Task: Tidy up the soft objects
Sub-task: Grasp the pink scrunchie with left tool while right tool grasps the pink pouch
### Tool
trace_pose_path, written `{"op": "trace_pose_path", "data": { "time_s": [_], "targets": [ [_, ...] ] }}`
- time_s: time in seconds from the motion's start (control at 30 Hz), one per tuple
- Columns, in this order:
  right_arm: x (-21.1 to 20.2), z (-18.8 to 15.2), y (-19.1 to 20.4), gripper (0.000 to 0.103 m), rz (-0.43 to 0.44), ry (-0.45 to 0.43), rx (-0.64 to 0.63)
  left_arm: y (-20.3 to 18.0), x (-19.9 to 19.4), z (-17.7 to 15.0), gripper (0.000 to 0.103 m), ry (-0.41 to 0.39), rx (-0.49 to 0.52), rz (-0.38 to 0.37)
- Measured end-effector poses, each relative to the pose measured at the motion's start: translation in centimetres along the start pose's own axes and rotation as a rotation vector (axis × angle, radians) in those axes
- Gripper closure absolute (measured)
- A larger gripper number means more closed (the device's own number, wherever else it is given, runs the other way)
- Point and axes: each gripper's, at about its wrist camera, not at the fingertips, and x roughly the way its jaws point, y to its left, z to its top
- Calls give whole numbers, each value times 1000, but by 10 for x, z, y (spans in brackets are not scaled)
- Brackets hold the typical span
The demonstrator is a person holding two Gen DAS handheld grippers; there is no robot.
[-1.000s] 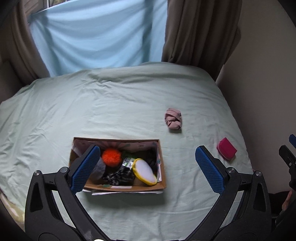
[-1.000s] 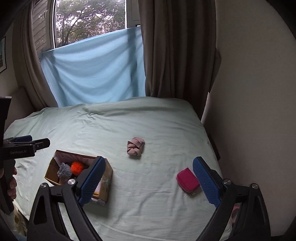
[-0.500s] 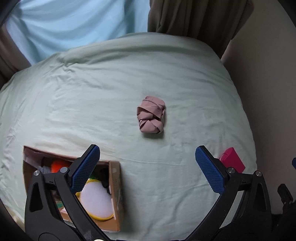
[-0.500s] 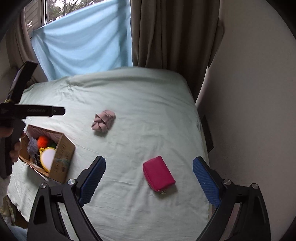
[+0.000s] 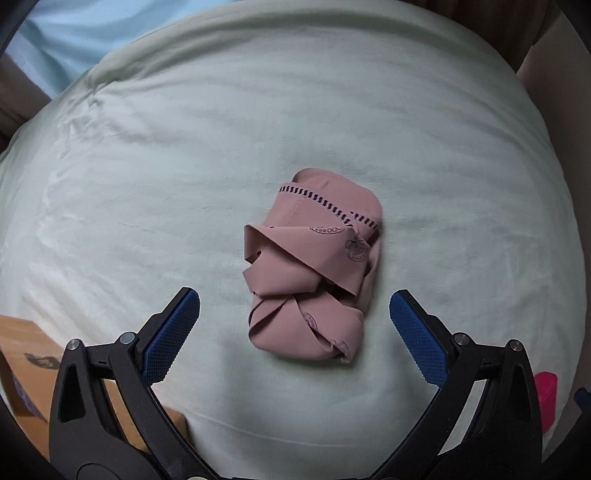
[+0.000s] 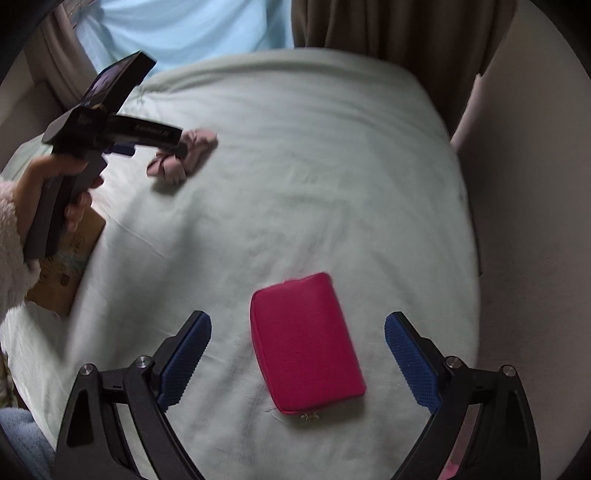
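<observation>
Nearest us in the right wrist view, our right tool hangs with its blue pads spread wide and nothing between them but air — the pink pouch lies flat on the bed directly beyond the gap, touching neither pad. A small gold zipper pull shows at its near edge. To the left, the cardboard box sits on the sheet, partly behind our left hand.

In the left wrist view, our left tool is likewise wide open and grips nothing; the knotted pink cloth rests on the bed between and just beyond its pads, apart from both. A corner of the box shows at the near left. Farther off, the sheet rises to the bed's far edge, with a pale blue cloth and a brown curtain hanging behind it
</observation>
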Motion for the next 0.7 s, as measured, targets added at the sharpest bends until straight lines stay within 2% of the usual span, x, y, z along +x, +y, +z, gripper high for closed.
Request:
{"op": "trace_pose_path", "data": {
  "time_s": [0.2,0.37,0.47,0.53,0.57,0.63,0.67,0.7],
  "targets": [
    [38,-6,-2,9,26,80,2,1,24,9,2,19,11,-9],
    [57,-13,-2,9,18,124,-12,-5,31,15,16,25,43,-46],
    [64,-15,-2,9,19,144,-16,-5,30,18,25,23,47,-65],
    [63,-15,-2,10,22,144,-5,-5,28,20,36,22,48,-74],
    [63,-15,-2,12,24,142,3,-6,27,20,39,21,50,-78],
    [64,-14,-3,23,21,144,14,-6,25,21,55,24,53,-93],
    [65,-15,-3,30,8,148,16,-6,23,21,58,26,55,-98],
    [65,-14,-3,31,6,149,20,-7,21,21,61,27,56,-100]
  ]
}}
